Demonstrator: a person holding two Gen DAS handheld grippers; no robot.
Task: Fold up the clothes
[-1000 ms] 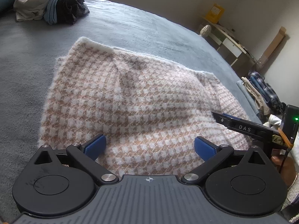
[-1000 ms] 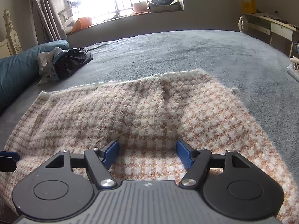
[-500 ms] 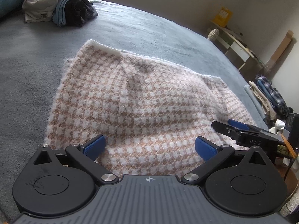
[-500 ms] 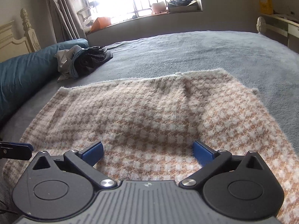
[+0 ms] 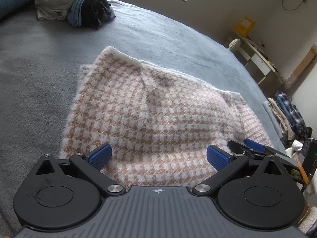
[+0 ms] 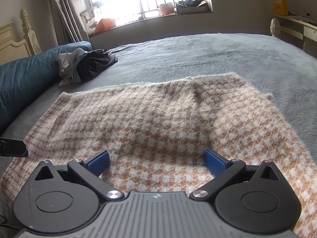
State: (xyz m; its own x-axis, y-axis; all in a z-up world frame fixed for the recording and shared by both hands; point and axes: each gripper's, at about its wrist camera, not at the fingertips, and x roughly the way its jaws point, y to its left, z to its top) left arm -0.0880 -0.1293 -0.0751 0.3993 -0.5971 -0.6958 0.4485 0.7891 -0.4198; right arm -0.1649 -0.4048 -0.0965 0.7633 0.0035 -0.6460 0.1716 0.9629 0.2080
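Here, 2 hand-held grippers hover over a pink-and-white checked knit garment (image 5: 158, 117) spread flat on a grey bed (image 5: 39, 75), the left gripper (image 5: 158, 156) and right gripper (image 6: 157, 161) both spread wide, blue pads clear of the fabric, the right's jaws having just been opening with only flat cloth below. Seemingly 1 fold is laid; the next calls for pinching the near edge for another fold. Unfolded clothes (image 5: 79, 8) wait beyond.

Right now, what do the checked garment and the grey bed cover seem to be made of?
Checked garment: probably a soft brushed knit, wool or acrylic; loose fibres stand up along its edges and surface, matte.
Grey bed cover: likely a short-pile fleece or plush; a matte nap with darker brushed streaks. The exact fibre cannot be told.
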